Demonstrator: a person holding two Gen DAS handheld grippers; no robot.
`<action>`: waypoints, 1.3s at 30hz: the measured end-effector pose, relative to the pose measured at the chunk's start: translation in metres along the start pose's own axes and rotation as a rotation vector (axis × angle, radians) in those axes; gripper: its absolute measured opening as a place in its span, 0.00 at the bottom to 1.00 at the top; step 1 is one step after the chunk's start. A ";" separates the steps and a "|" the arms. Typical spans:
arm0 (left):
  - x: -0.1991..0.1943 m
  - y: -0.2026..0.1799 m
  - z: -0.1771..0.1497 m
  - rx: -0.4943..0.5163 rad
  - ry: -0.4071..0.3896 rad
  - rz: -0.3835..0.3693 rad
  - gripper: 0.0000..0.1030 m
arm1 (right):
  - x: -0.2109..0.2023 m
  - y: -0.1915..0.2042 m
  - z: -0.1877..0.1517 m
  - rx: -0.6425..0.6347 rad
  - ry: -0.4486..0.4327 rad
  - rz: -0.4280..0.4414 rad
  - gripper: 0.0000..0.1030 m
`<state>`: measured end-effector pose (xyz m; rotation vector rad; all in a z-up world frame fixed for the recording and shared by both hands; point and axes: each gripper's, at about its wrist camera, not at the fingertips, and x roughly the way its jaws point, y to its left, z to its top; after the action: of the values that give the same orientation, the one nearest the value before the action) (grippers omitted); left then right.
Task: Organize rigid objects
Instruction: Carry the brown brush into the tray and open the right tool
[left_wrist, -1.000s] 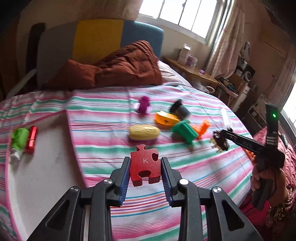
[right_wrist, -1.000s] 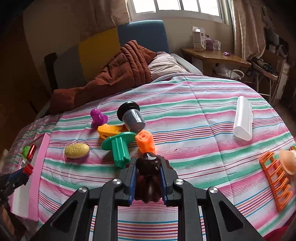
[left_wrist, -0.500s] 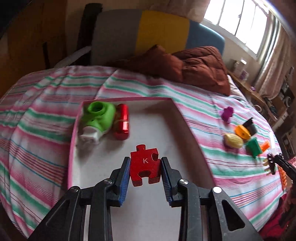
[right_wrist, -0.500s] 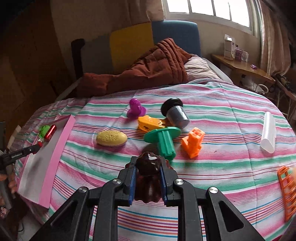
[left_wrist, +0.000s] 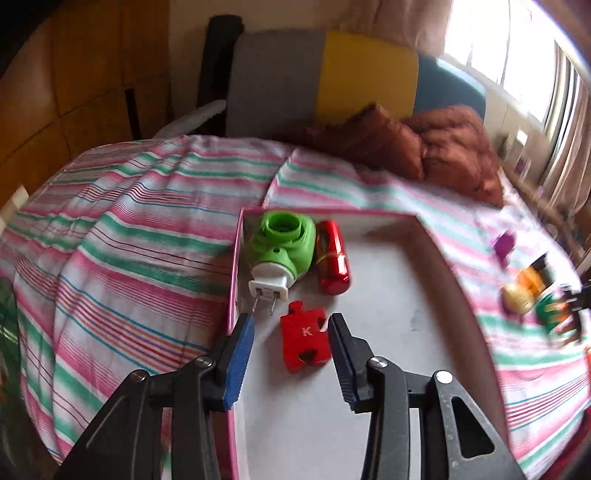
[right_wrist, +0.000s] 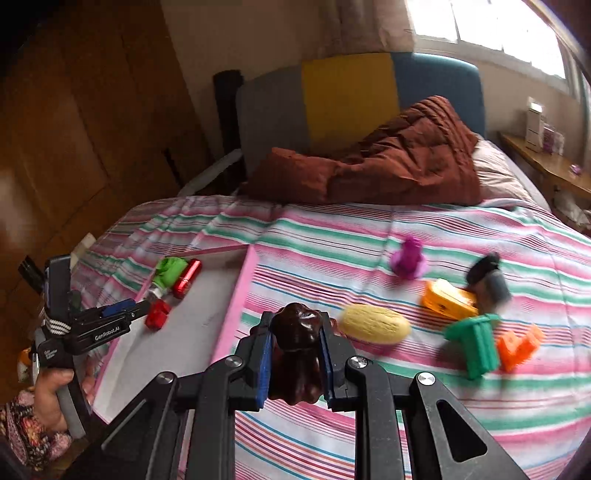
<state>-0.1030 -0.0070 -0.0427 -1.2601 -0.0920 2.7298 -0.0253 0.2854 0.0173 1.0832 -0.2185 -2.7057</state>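
Showing only leftward: released left hand-held gripper (left_wrist: 291, 339) around puzzle piece (left_wrist: 304, 341); right (right_wrist: 293, 343) grasping brown figure (right_wrist: 297, 354)

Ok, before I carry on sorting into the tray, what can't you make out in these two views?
- Left wrist view: the toys on the bedspread at the right edge are motion-blurred and cannot be told apart.
- Left wrist view: the tray has its near end hidden by the left hand-held gripper.
- Right wrist view: the dark brown object has its lower part hidden between the right hand-held gripper pads; what it is stays unclear.
- Right wrist view: the red puzzle piece is too small to read.
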 end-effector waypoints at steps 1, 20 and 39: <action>-0.004 0.000 -0.002 -0.009 -0.008 -0.015 0.46 | 0.006 0.007 0.003 -0.010 0.006 0.012 0.21; -0.027 0.000 -0.023 -0.101 0.005 -0.165 0.46 | 0.116 0.109 0.049 -0.172 0.131 0.081 0.21; -0.026 0.006 -0.026 -0.111 0.018 -0.183 0.46 | 0.166 0.113 0.065 -0.139 0.147 0.054 0.51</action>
<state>-0.0671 -0.0172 -0.0406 -1.2369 -0.3443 2.5878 -0.1708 0.1374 -0.0214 1.2096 -0.0337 -2.5368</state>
